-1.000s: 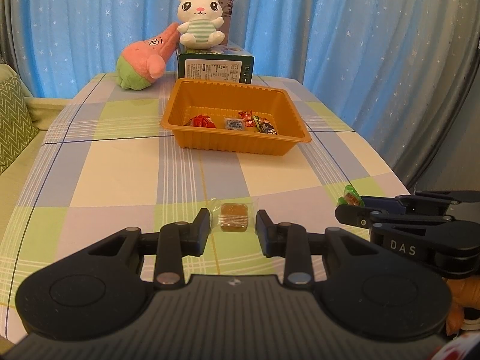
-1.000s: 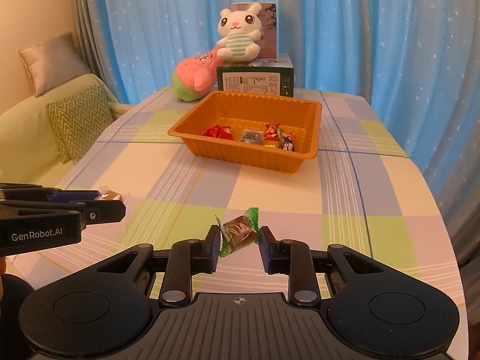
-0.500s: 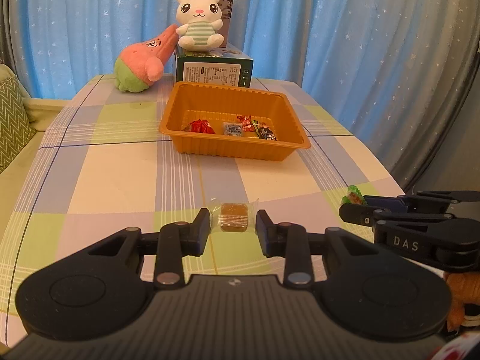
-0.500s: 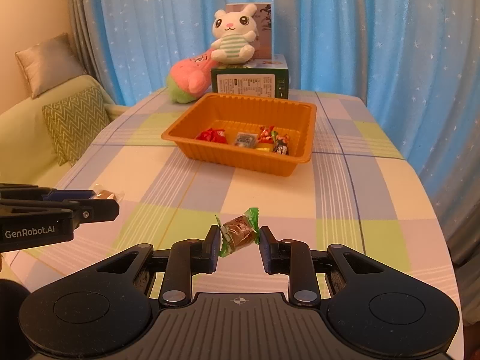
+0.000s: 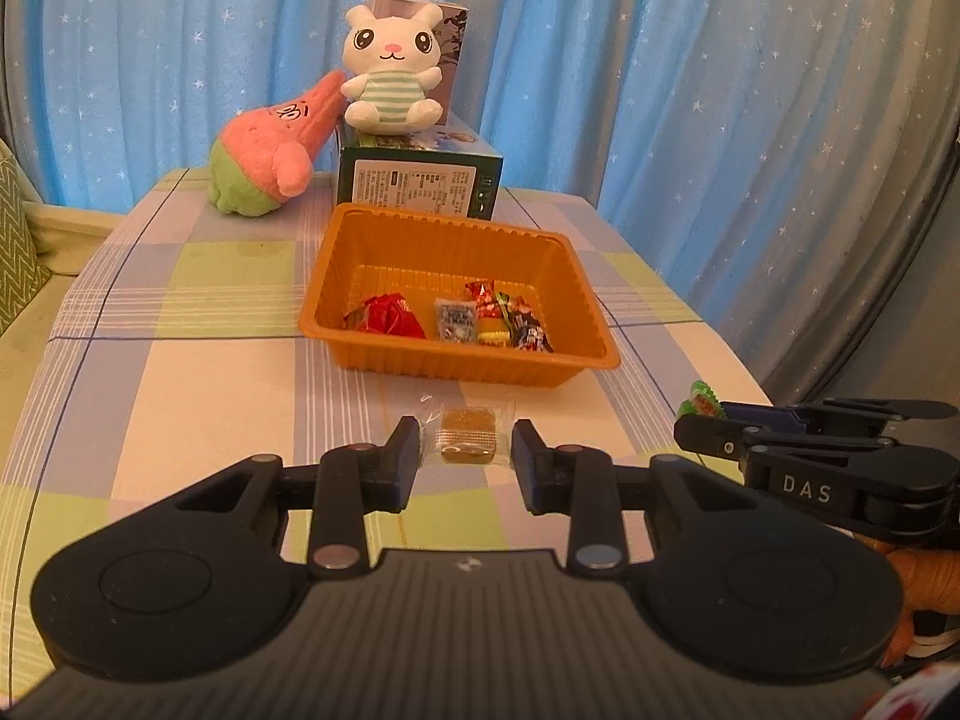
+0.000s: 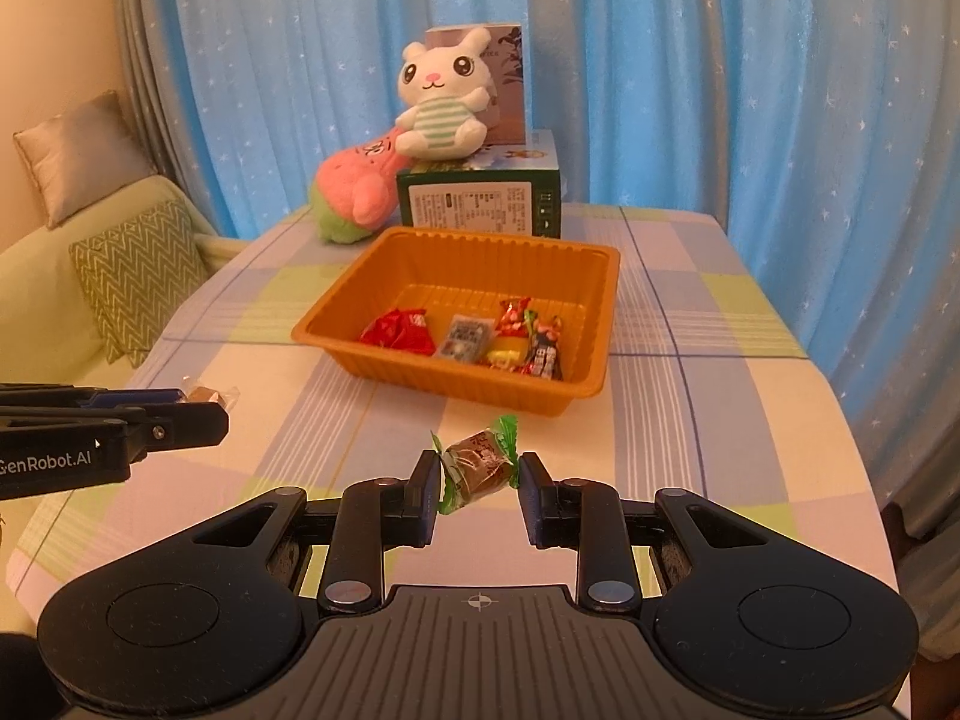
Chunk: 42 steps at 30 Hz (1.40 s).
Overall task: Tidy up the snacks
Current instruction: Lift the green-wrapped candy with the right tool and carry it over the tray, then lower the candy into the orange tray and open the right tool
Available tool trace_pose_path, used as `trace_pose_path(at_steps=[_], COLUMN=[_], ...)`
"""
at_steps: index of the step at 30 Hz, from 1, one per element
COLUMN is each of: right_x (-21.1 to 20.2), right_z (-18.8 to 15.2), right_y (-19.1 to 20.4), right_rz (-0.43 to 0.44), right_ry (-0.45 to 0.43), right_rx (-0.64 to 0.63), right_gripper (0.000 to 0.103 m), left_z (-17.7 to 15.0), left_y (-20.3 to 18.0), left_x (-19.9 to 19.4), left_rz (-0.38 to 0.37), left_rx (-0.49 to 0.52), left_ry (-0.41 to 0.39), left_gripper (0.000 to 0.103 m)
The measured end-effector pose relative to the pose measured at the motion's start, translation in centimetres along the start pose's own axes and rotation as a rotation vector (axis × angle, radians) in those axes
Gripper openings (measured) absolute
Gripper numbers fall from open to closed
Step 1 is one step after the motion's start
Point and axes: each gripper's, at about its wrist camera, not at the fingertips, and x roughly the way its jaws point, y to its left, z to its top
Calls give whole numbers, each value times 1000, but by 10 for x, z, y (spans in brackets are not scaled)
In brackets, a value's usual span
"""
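Note:
My left gripper [image 5: 465, 450] is shut on a clear-wrapped brown candy [image 5: 469, 435], held above the table just short of the orange tray [image 5: 591, 306]. My right gripper [image 6: 477, 474] is shut on a green-wrapped brown candy [image 6: 477, 461], also held above the table in front of the tray [image 6: 336, 318]. The tray holds several wrapped snacks, among them a red packet [image 5: 387, 319]. The right gripper shows at the right of the left wrist view [image 5: 699, 420]; the left gripper shows at the left of the right wrist view [image 6: 204, 408].
A green box [image 5: 417, 186] stands behind the tray with a white bunny plush [image 5: 390, 69] on top and a pink and green plush [image 5: 267, 150] beside it. Blue star curtains hang behind the checked table [image 5: 180, 372]. A sofa with cushions [image 6: 135, 276] is at the left.
Both grippers have moved forward toward the tray with their candies still held; the tray and plush toys now look nearer.

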Motion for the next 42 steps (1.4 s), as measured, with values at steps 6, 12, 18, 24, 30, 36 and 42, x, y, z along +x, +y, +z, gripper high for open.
trace_pose_path(at_steps=[6, 12, 18, 24, 30, 36, 42], right_x=[13, 25, 40, 60, 85, 104, 118], right_z=[22, 42, 61, 80, 96, 106, 113], right_y=[-9, -18, -26, -30, -37, -41, -42], right_rz=[-3, -7, -3, 7, 16, 17, 21], right_ry=[-1, -9, -13, -6, 22, 40, 51], right_rx=[2, -6, -8, 4, 39, 47, 51], right_gripper=[28, 28, 28, 28, 28, 28, 28], left_z=[24, 44, 61, 79, 97, 108, 114], left_y=[6, 11, 13, 17, 23, 27, 31], left_x=[17, 34, 54, 77, 101, 122, 139], left_rz=[-9, -14, -18, -12, 7, 19, 26], left_rx=[-8, -9, 6, 18, 24, 41, 57], left_ry=[2, 5, 11, 22, 40, 59, 77], left_gripper=[30, 30, 30, 30, 30, 30, 30])
